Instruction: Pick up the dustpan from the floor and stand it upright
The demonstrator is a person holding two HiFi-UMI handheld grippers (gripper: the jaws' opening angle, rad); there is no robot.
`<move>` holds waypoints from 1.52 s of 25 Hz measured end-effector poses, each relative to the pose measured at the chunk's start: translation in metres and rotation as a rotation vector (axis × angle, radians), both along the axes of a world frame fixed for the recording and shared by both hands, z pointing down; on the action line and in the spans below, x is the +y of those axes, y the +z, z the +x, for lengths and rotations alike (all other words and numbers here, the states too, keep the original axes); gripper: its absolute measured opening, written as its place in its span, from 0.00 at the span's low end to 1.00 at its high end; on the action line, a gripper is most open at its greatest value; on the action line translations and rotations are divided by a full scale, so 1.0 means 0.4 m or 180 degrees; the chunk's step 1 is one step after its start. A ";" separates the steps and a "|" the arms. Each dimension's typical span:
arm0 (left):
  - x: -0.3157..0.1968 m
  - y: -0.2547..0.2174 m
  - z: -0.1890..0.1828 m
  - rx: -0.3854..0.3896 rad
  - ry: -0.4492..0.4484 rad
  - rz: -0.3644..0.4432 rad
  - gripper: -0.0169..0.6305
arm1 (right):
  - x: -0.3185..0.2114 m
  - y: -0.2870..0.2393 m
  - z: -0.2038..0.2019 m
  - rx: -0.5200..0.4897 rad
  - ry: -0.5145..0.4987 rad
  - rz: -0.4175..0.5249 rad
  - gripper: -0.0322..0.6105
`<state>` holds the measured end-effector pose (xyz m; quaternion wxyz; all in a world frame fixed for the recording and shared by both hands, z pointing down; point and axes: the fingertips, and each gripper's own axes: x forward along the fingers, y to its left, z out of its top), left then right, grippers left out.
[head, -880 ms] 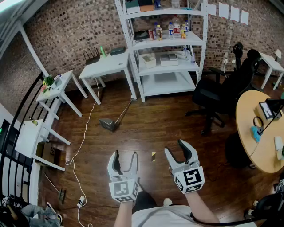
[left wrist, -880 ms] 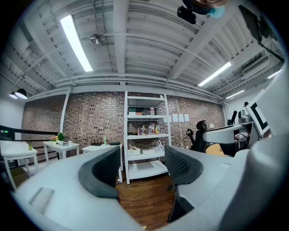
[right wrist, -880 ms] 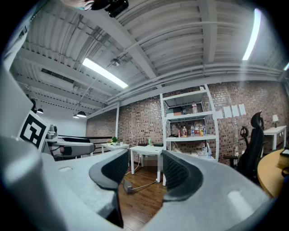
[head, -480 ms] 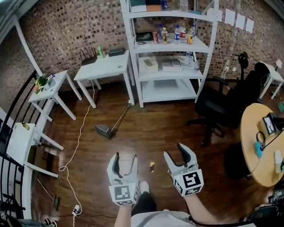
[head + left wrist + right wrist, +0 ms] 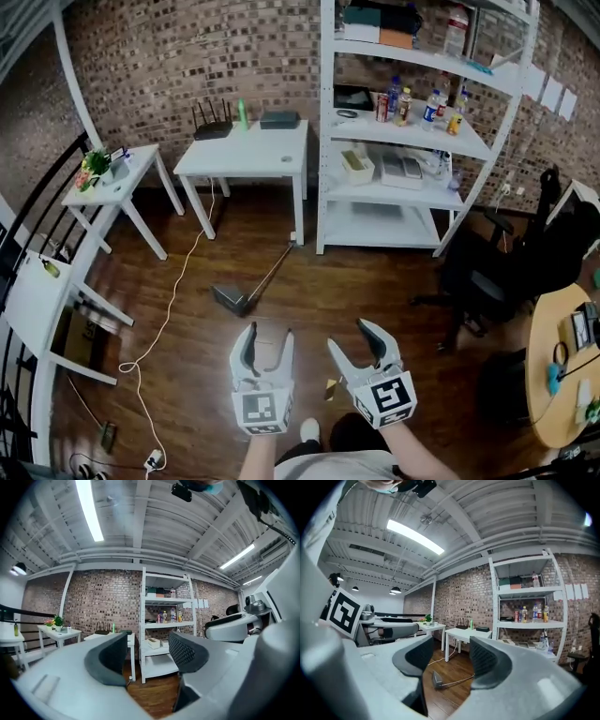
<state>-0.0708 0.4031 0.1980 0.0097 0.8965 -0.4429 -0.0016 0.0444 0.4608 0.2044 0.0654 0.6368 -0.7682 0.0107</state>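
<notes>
The grey dustpan lies flat on the wooden floor, its long thin handle running up right toward the white shelf unit. In the right gripper view the dustpan shows on the floor between and beyond the jaws. My left gripper hangs open just short of the pan, with nothing between its jaws. To its right my right gripper is open and empty as well. The left gripper faces the shelf unit and brick wall; no dustpan shows in its view.
A white shelf unit with bottles and boxes stands against the brick wall. Left of it stand a white table and a small side table. A white cable trails over the floor. A black office chair and round wooden table stand at right.
The head view has swung left and moved forward, so the dustpan now lies closer to both grippers. Both grippers have stayed open and empty.
</notes>
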 end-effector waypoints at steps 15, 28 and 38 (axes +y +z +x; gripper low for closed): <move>-0.498 0.052 0.238 -0.0163 -0.0159 -0.0066 0.44 | -0.586 0.024 0.213 -0.0204 -0.0494 0.0131 0.48; -0.787 0.138 0.365 -0.0369 -0.0233 -0.0211 0.43 | -0.894 0.148 0.365 -0.0563 -0.0523 -0.0243 0.48; -1.146 0.234 0.307 -0.0351 -0.0204 -0.0237 0.41 | -1.249 0.245 0.306 -0.0342 -0.0546 -0.0497 0.48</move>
